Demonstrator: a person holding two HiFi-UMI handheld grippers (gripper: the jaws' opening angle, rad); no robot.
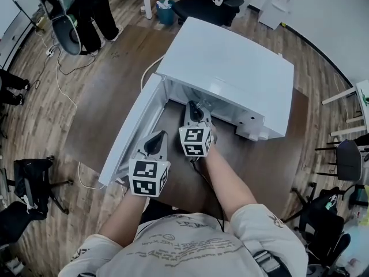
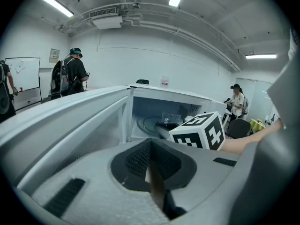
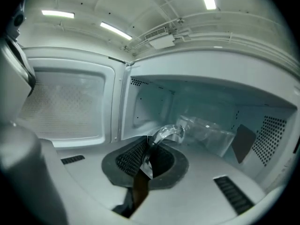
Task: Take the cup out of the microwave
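Note:
The white microwave (image 1: pixel 230 62) stands on a brown table with its door (image 1: pixel 130 134) swung open to the left. My right gripper (image 1: pixel 196 107) reaches into the cavity. In the right gripper view it (image 3: pixel 149 154) is shut on the curved handle of a clear glass cup (image 3: pixel 206 132), which sits on the cavity floor just beyond the jaws. My left gripper (image 1: pixel 157 140) hovers outside, by the inner face of the door. Its jaws (image 2: pixel 152 170) are shut with nothing between them. From the left gripper view the cup (image 2: pixel 169 120) shows faintly behind the right gripper's marker cube (image 2: pixel 199 130).
The brown table (image 1: pixel 115 79) extends left of and behind the door. A person (image 1: pixel 86 4) stands at the far left, and a black chair (image 1: pixel 213 4) is behind the microwave. Cables run over the wooden floor (image 1: pixel 52 114), with stands and chairs on both sides.

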